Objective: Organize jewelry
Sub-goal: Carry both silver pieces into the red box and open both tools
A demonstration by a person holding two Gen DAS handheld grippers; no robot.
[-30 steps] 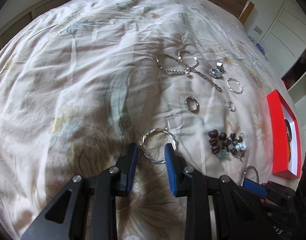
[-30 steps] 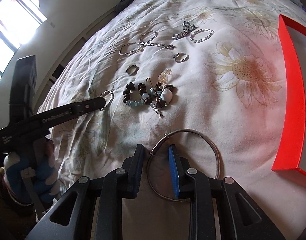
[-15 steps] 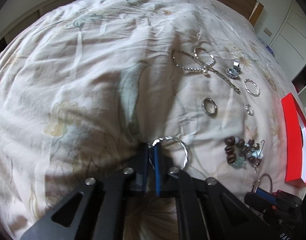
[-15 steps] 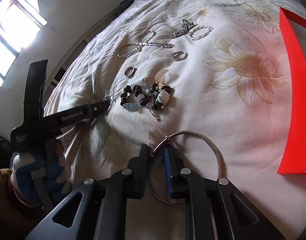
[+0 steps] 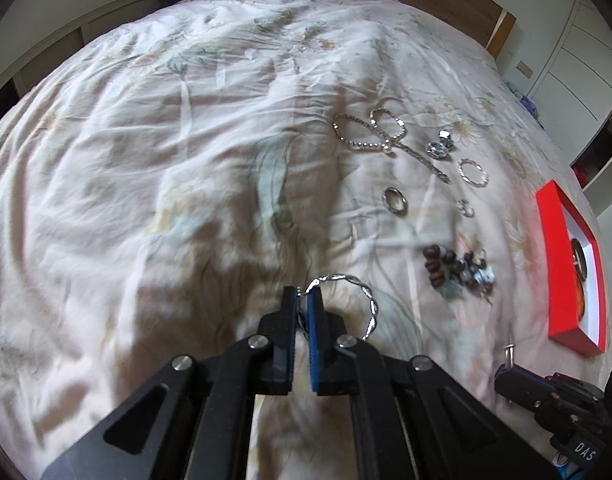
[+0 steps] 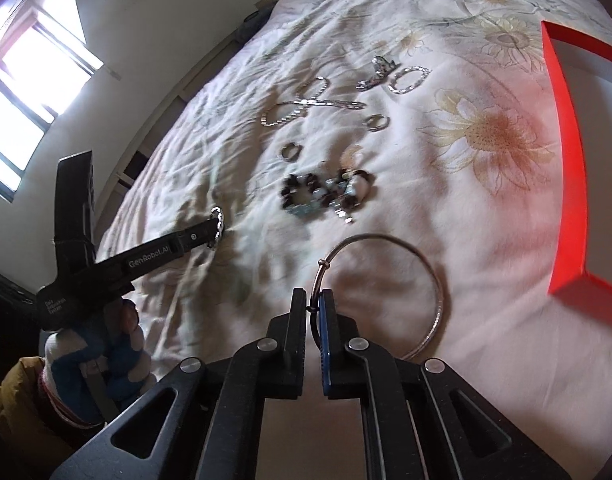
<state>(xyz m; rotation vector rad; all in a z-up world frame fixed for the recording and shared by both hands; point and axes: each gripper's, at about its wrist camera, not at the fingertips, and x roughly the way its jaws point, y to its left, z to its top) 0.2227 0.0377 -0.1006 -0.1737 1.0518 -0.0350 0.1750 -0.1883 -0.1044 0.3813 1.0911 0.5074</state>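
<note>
Already each pair of tongs pinches a light, stiff, slippery metal hoop by its near rim: left gripper (image 5: 304, 300) the twisted bangle (image 5: 359, 300), right gripper (image 6: 313, 300) the plain bangle (image 6: 433, 280).

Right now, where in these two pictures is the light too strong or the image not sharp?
Right wrist view: the window is overexposed to white, and the dark bead bracelet is smeared by blur. Left wrist view: lighting is even, the bedspread near the fingers looks soft, and fisheye distortion bends the bed's edges.
</note>
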